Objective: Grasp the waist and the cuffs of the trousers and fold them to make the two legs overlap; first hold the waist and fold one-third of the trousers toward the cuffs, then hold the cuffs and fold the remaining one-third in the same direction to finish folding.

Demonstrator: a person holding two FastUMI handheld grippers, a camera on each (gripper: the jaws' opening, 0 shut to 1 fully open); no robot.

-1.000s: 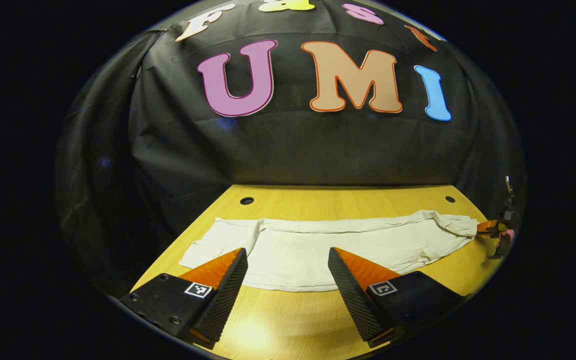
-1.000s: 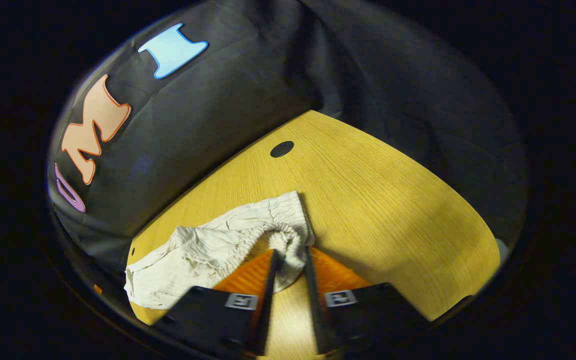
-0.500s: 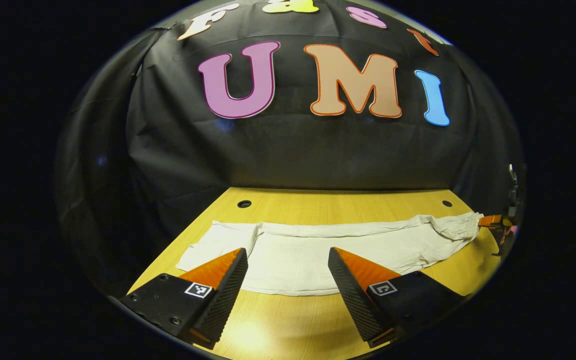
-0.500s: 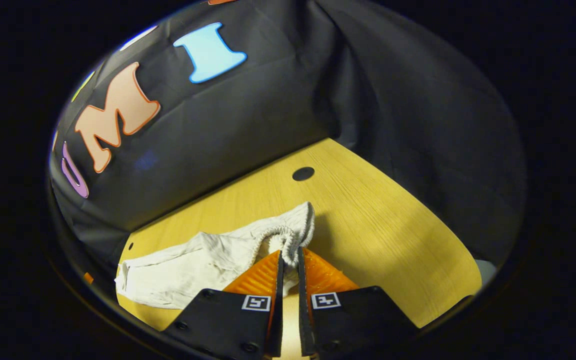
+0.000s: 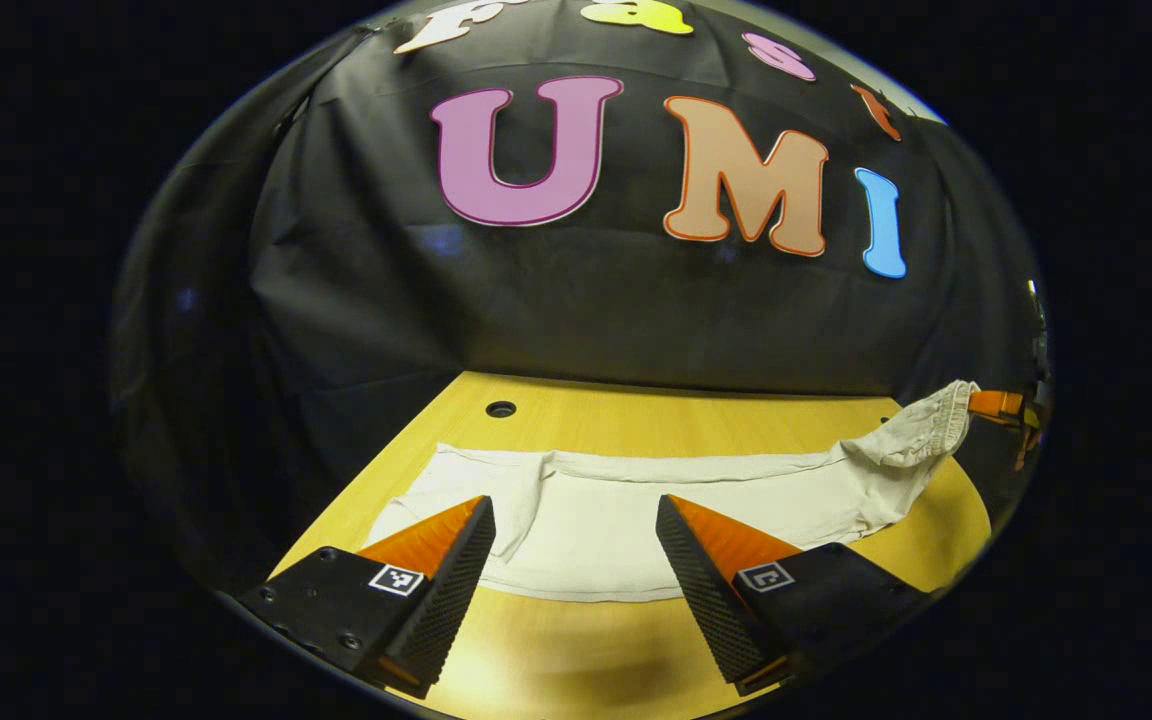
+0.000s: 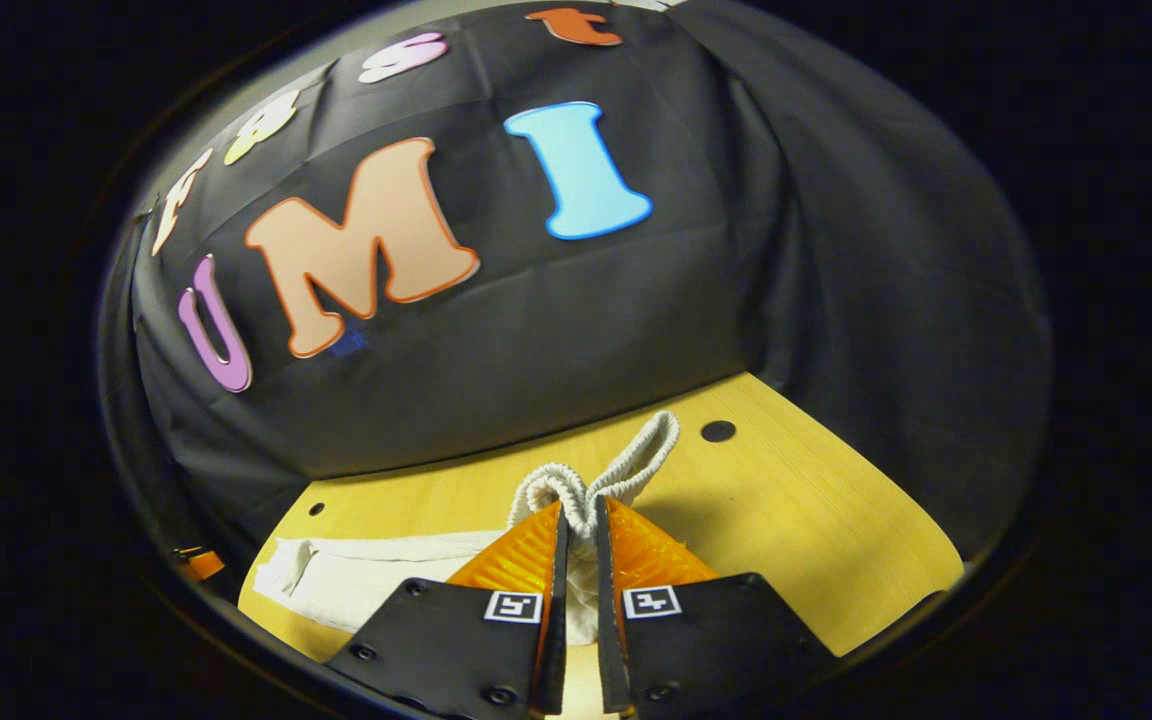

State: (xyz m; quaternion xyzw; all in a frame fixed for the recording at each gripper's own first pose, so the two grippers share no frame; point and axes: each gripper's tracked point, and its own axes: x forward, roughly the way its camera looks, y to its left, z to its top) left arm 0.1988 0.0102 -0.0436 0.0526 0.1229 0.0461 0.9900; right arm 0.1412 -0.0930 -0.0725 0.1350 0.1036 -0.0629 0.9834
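Counts: 1 wooden table (image 5: 576,655), 1 pair of off-white trousers (image 5: 636,510), 2 grippers, 2 round holes in the tabletop

Table: light wood, backed by the black cloth wall (image 5: 556,300) along its far edge. Bare strip of wood between the trousers and that far edge, another bare strip between the trousers and the near edge in the left gripper view. In the right gripper view the wood to the right of the waist is bare out to the table's edge

Trousers: lying lengthwise across the table, mostly flat, cuff end at the left of the left gripper view. The elastic waistband (image 6: 626,475) end is raised off the wood at the right of that view; the cloth sags from it back down to the table

Right gripper (image 6: 576,520): jaws drawn together and clamped on the gathered waistband, cloth bunched between the two fingers and looping up above the tips. It also appears far right in the left gripper view (image 5: 996,403), touching the lifted waist

Left gripper (image 5: 576,515): jaws wide apart, nothing between them, held above the near edge of the trousers' middle. Cannot tell if the tips touch the fabric

Holes: one near the far left corner (image 5: 501,409), one just beyond the raised waistband (image 6: 717,431), both uncovered
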